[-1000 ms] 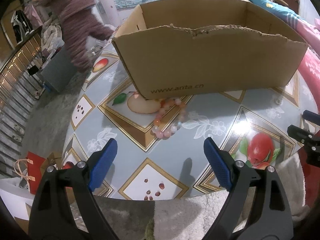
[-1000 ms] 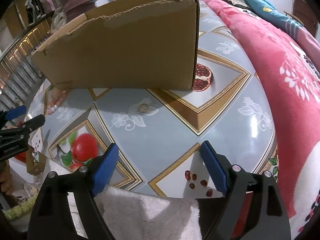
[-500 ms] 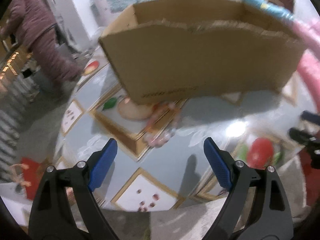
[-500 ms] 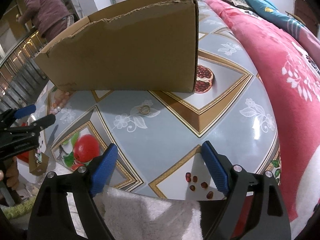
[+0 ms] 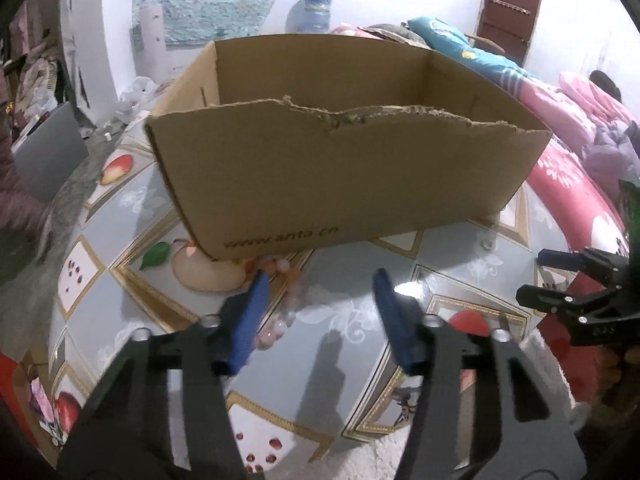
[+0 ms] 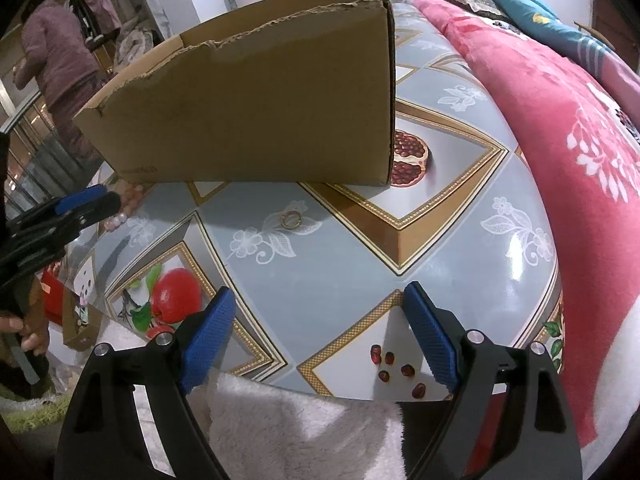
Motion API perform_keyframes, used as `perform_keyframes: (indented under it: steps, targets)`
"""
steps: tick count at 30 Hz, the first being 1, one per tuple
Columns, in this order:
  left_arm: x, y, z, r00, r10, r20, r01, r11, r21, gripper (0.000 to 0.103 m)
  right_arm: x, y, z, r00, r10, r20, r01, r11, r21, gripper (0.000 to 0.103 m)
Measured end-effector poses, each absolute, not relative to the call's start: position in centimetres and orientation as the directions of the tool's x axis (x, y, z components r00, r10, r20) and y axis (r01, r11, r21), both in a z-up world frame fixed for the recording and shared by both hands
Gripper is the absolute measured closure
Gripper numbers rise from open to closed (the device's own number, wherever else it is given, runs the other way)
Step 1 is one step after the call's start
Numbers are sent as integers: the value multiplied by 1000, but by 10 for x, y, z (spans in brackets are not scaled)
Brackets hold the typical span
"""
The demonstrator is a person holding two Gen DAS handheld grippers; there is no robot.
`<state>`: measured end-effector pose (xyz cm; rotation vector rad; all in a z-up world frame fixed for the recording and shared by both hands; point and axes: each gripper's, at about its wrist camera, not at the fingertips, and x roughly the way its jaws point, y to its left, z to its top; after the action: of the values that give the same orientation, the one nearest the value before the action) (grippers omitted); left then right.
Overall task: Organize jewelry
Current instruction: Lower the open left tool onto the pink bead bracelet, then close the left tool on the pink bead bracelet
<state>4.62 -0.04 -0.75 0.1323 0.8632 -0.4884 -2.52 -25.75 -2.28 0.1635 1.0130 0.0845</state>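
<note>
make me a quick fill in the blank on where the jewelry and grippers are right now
The bead bracelet lies on the table in front of the ____ box.
The small ring lies on the ____, not in the box.
Both the left gripper and the right gripper are ____ and hold nothing.

Missing words: cardboard; table; open
</note>
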Motion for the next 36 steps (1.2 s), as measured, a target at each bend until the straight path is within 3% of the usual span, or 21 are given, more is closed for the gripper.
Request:
perform_keyframes:
  steps: [5, 10, 12, 18, 27, 36]
  targets:
    - [57, -5, -17, 517, -316, -796, 455, 889, -57, 70, -27, -260, -22, 535, 160, -829, 4, 982, 191, 19]
    - [67, 0, -26, 497, -296, -816, 416, 906, -75, 88, -28, -264, -20, 543, 188, -818, 9, 973, 229, 20]
    - [67, 1, -27, 501, -296, -814, 411, 908, -77, 94, -29, -268, -18, 552, 194, -811, 14, 970, 242, 26]
    - [56, -5, -27, 471, -368, -801, 455, 880, -137, 94, -27, -267, -3, 603, 199, -772, -19, 972, 236, 51]
    - [37, -18, -28, 433, -458, -776, 507, 836, -211, 94, 2, -243, -10, 593, 184, -784, -80, 982, 170, 72]
    - [45, -17, -31, 411, -481, -775, 505, 827, -246, 94, 9, -233, -21, 592, 139, -794, -42, 989, 142, 81]
